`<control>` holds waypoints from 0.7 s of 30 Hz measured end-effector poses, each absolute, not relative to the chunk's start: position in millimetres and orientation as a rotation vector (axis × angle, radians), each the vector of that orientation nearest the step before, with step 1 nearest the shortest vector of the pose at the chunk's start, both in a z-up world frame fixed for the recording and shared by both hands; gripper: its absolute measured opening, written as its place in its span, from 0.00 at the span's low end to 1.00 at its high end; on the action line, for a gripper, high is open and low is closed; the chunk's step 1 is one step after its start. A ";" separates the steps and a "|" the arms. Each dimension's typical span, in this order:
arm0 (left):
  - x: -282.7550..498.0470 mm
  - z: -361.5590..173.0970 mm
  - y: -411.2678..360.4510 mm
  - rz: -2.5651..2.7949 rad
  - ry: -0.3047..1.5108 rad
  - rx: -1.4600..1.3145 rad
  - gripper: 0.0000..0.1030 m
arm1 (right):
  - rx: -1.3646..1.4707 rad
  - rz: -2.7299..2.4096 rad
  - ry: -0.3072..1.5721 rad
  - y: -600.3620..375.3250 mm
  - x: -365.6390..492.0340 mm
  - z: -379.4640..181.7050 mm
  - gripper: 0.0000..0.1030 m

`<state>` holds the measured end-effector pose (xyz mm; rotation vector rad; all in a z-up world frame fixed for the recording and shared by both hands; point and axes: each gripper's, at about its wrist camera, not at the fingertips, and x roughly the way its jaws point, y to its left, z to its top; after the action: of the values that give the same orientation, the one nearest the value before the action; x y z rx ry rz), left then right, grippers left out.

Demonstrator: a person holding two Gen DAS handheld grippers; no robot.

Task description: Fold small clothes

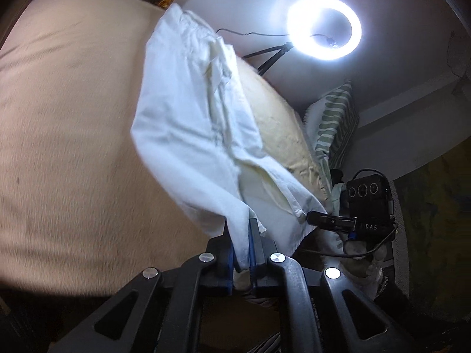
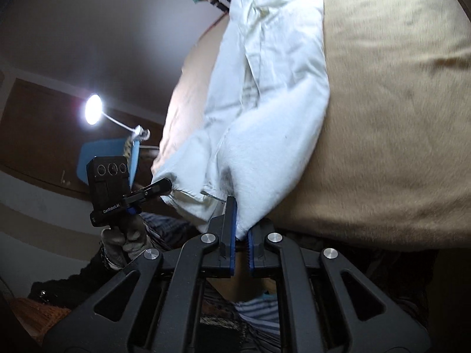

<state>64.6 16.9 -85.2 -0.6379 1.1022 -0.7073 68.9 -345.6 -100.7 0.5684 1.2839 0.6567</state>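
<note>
A small white garment (image 1: 188,123) lies lengthwise on a beige bed cover (image 1: 64,135), its near end lifted off the surface. My left gripper (image 1: 240,229) is shut on one near corner of the cloth, which hangs between its blue pads. In the left wrist view my right gripper (image 1: 315,217) pinches the other near corner at the right. In the right wrist view the same white garment (image 2: 265,94) runs away from me, and my right gripper (image 2: 240,223) is shut on its near hem. My left gripper (image 2: 164,185) clamps the hem at the left, held by a gloved hand (image 2: 123,235).
A lit ring light (image 1: 323,28) on a stand shines beyond the bed, with a striped pillow (image 1: 332,120) beside it. The bed cover (image 2: 397,117) spreads wide to the right in the right wrist view. A small lamp (image 2: 93,108) and a blue object (image 2: 97,158) sit at the left.
</note>
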 end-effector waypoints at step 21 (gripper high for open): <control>199.3 -72.1 20.7 -0.604 1.037 -0.607 0.05 | 0.559 0.592 1.235 -344.3 207.0 -79.2 0.07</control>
<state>199.3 20.7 -72.1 -0.6065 1.0371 -0.6044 207.0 -344.3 -79.2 0.5586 1.2355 0.5918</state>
